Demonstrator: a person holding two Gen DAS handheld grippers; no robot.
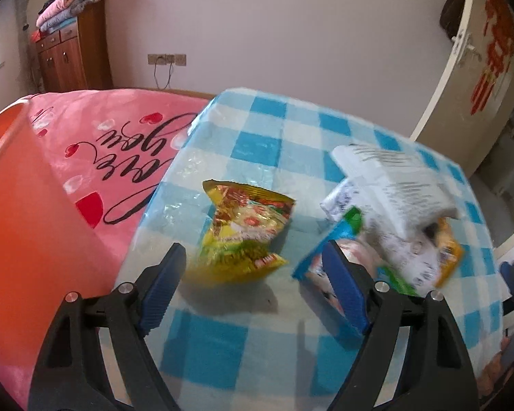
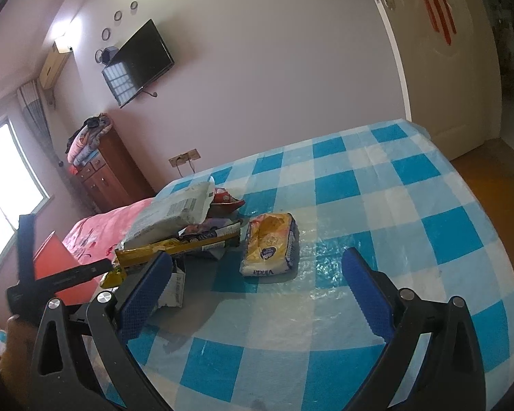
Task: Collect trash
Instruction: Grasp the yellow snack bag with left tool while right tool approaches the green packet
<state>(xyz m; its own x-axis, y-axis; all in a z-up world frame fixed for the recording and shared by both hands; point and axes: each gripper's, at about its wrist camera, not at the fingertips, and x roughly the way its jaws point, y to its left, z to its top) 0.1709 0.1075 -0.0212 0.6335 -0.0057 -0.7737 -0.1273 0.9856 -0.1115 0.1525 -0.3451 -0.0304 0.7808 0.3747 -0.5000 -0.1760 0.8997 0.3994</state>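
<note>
In the left wrist view a crumpled yellow snack wrapper lies on the blue-and-white checked table. My left gripper is open just in front of it, and neither pad touches it. To the right is a pile of trash: a white-grey package, a blue-edged wrapper beside my right finger and a yellow packet. In the right wrist view my right gripper stands open and empty before a yellow-and-white tissue pack. The same pile lies left of that pack.
A bed with a pink blanket runs along the table's left side. A wooden cabinet with folded bedding stands against the back wall, below a wall TV. A door is at the right. The other gripper's black body shows at the left.
</note>
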